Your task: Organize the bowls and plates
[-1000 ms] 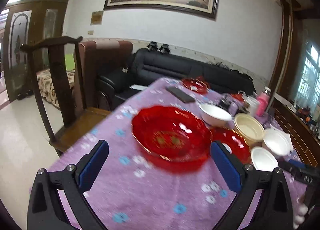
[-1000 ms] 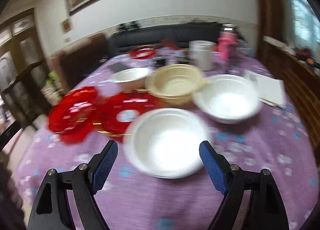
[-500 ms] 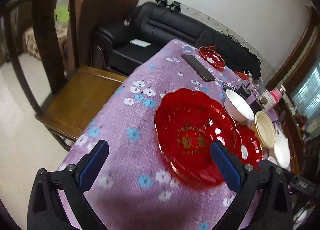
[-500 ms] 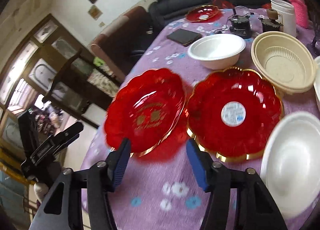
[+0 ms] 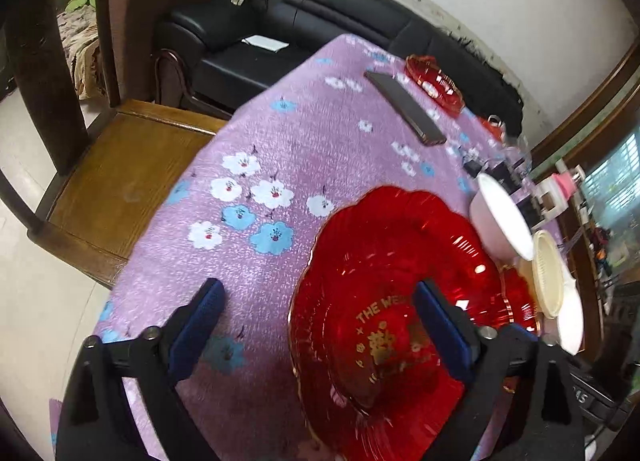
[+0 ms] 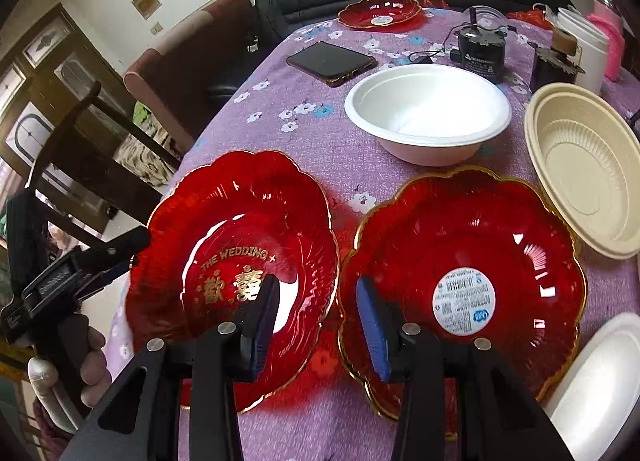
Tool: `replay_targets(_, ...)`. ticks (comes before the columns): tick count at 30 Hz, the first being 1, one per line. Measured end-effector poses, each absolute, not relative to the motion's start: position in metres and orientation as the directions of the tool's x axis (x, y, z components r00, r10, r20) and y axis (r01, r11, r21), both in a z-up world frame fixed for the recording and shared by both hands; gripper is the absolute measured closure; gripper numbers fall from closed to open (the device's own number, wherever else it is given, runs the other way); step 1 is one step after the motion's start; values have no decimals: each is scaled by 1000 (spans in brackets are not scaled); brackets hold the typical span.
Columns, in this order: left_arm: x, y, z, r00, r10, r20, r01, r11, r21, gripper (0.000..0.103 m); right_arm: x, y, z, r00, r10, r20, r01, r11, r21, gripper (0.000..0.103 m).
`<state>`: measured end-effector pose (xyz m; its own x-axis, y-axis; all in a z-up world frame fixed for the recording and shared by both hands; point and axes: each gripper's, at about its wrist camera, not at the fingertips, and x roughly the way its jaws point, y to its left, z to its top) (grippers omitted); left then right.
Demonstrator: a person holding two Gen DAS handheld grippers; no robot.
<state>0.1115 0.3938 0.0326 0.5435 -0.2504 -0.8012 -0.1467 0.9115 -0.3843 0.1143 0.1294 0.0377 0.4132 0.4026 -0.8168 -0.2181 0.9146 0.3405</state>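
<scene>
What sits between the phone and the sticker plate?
The white bowl, right wrist view. It stands on the cloth between the phone and the sticker plate.

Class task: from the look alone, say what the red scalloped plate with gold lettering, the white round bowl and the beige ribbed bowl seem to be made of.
Red scalloped plate with gold lettering: translucent glossy glass or hard plastic; sharp highlights, gold-trimmed rim. White round bowl: matte disposable foam or pulp, probably; dull, thick rolled rim. Beige ribbed bowl: thin moulded plastic or fibre; fine ribbing, apparently two nested rims.
</scene>
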Motion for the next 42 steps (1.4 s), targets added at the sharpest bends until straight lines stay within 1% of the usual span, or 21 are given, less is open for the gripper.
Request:
replay_targets(1, 115, 391, 29, 527, -253, -812, -140, 916, -377, 58, 115, 133, 37, 411, 399, -820, -228, 916, 331, 67)
replay_targets(2, 118, 388, 24, 498, -261, -827, -134, 919, -371, 74, 115, 135, 35, 407, 389, -826, -231, 919, 319, 73)
replay_targets(3, 121, 386, 19, 472, -238, -849, -150, 927, -343, 81, 116, 137, 34, 413, 370, -832, -226, 927, 301, 78)
replay_targets(4, 121, 386, 17, 474, -224, -851, -161, 929, -334, 85, 116, 137, 33, 417, 362, -834, -222, 930, 293, 80)
replay_targets(6, 119, 389, 17, 488, -229, -842, -164, 924, -347, 86, 117, 133, 34, 425, 361, -830, -213, 931, 296, 91)
replay_targets(7, 116, 391, 18, 494, -230, -839, -175, 918, -355, 86, 116, 132, 34, 426, 370, -826, -213, 928, 305, 93)
replay_targets(13, 93, 394, 43, 566, -172, -806, -178, 929, -323, 86, 102, 141, 46, 462, 371, -806, -249, 926, 283, 94)
replay_targets(19, 62, 405, 59, 599, -134, -790, -211, 925, -316, 86, 84, 148, 51, 428, 431, -795, -285, 898, 334, 93)
replay_targets(23, 44, 409, 50, 589, -110, -801, -239, 922, -303, 86, 74, 157, 42, 398, 443, -803, -301, 890, 342, 93)
replay_targets(28, 36, 419, 27, 548, -119, -828, -277, 908, -314, 86, 65, 163, 28, 371, 435, -821, -299, 892, 338, 93)
replay_targets(35, 33, 415, 21, 553, -100, -827, -285, 910, -300, 85, 65, 163, 31, 383, 416, -825, -306, 900, 312, 93)
replay_targets(39, 30, 418, 20, 560, -126, -819, -296, 893, -340, 75, 66, 160, 31, 375, 443, -814, -289, 890, 352, 91)
replay_targets(41, 26, 418, 25, 574, -129, -809, -298, 887, -353, 65, 63, 161, 35, 399, 433, -808, -303, 894, 330, 91)
replay_targets(42, 22, 418, 28, 584, -124, -802, -298, 887, -353, 54, 60, 160, 38, 420, 427, -801, -311, 897, 315, 91)
